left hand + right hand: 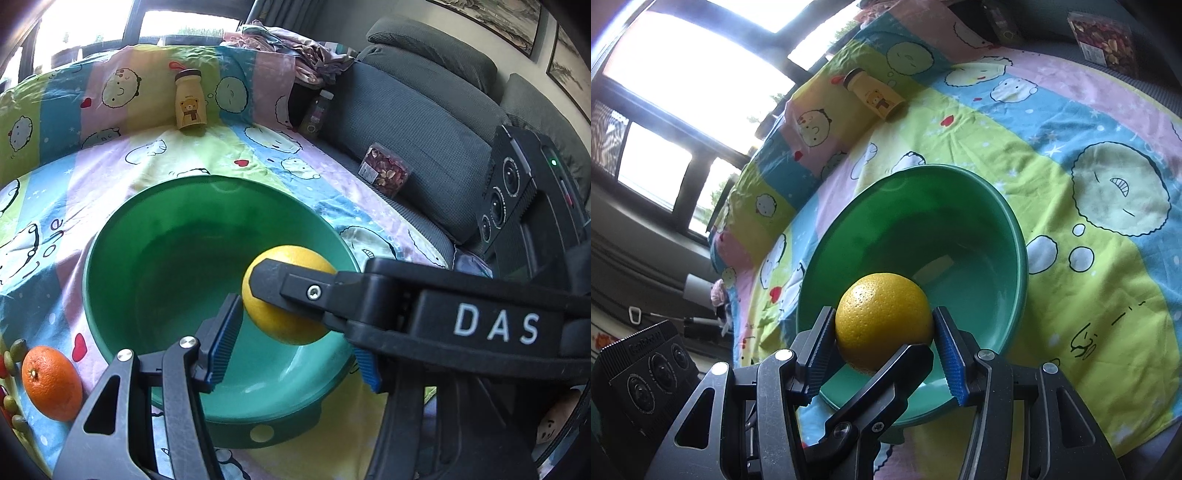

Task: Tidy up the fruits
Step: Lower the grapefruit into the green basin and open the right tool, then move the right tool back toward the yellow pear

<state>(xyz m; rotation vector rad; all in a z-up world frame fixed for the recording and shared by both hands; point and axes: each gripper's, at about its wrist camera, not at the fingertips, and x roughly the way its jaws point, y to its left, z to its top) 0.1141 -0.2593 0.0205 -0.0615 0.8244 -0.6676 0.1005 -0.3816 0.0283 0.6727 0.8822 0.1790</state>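
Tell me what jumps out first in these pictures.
A bright yellow citrus fruit, gripped in the right tongs, hangs over the near rim of a big green bowl, which is otherwise empty. The bowl sits on a cartoon-print cloth, and an orange lies on the cloth just left of it.

Spreading across a grey sofa (pixel 402 122), a pastel cartoon-print sheet (pixel 122 173) covering the seat and climbing the backrest. Sitting centre frame on the sheet, a green bowl (pixel 122 258). Lying lower left on the sheet, an orange (pixel 51 382). Leaning at upper left against the covered backrest, a yellow bear bottle (pixel 189 100). Resting right of centre on bare cushion, a clear box of dried petals (pixel 385 169).
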